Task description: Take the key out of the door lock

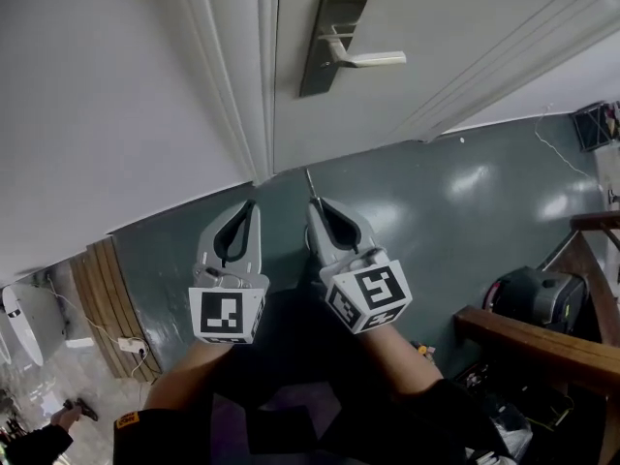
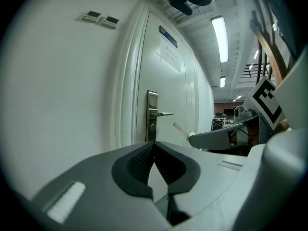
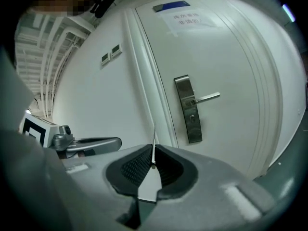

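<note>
Two tools held near the door. Left tool (image 1: pixel 251 205) closed, empty. Right tool (image 1: pixel 316 201) clamped on the key (image 1: pixel 310 183), which is clear of the lock plate (image 1: pixel 332 42). We judge removal done and nothing left. No surface here: white door (image 1: pixel 436 27), grey floor (image 1: pixel 455 211), wooden rail (image 1: pixel 542 342) at right.

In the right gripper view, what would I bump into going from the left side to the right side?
left claw → key → door lock plate → the sticking-out end of the door handle
</note>
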`<state>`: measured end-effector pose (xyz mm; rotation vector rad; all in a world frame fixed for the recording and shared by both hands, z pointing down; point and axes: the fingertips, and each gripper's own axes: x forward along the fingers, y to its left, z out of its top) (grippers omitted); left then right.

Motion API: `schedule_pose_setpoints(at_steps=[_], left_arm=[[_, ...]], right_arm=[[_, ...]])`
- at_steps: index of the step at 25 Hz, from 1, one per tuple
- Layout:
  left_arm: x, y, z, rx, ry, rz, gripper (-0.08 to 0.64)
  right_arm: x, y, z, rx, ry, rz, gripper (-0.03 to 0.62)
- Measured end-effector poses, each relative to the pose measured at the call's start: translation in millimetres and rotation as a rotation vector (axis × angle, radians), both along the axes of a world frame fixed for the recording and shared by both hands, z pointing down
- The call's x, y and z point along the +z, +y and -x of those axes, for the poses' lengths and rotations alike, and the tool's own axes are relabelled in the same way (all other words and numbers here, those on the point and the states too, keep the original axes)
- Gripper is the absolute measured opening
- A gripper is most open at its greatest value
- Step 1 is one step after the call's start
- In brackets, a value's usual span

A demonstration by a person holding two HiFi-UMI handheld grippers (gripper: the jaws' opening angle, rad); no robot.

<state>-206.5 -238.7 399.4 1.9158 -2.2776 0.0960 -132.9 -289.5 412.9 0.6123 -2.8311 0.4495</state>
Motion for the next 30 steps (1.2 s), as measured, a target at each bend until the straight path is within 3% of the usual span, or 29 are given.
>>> schedule_pose_setpoints(at_steps=[7,18,30], left_arm=[[1.1,74.7,-9.8,0.099,-0.009,-0.006,0.017],[-12.5,126.0,-52.6,0.182,0.095,-0.05,0.017],[-28.2,187.4,-170.9,0.263,0.049,-0.074,0.018]], right_arm=[[-9.5,80.9,-20.5,0.115,0.029,-0.019,0.015],[-30.7,139.9,-67.4,0.214,0.067,-0.05,0.015],[-30.2,205.5,-188.3,0.303,0.029,-0.067,0.015]])
